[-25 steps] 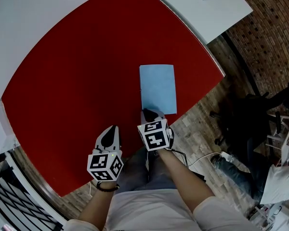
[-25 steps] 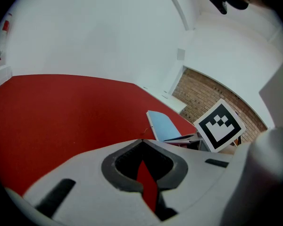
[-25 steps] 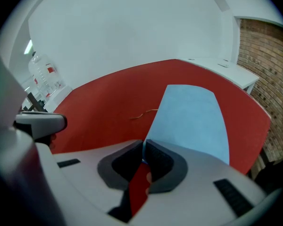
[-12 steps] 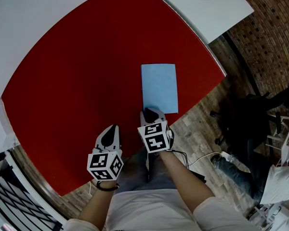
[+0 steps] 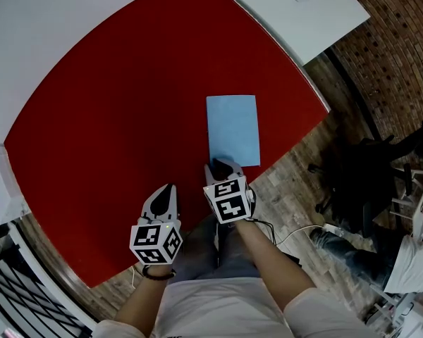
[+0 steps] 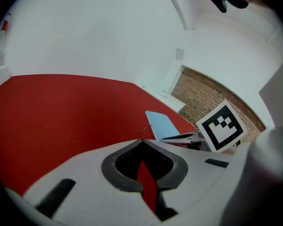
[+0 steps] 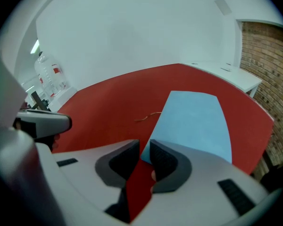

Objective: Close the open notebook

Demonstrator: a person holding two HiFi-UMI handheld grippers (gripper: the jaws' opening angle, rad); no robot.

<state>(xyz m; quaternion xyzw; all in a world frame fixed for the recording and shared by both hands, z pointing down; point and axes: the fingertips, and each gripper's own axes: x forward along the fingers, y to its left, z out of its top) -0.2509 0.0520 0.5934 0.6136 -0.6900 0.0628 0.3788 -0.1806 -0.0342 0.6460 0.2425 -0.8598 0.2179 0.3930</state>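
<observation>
A light blue notebook lies closed and flat on the red table, near its right front edge. My right gripper sits at the notebook's near short edge, pointing down at it. In the right gripper view its jaws are opening, and the near left corner of the notebook shows in the narrow gap without being pressed by the pads. My left gripper hovers to the left over bare table by the front edge. Its tips meet with nothing between them. The notebook lies off to its right.
A thin curled scrap lies on the table left of the notebook. A white desk adjoins the table's far right side. A black chair and a seated person are on the floor to the right. Bottles stand at the far left.
The notebook and both grippers keep their places. Only the seated person at the right has shifted a little.
</observation>
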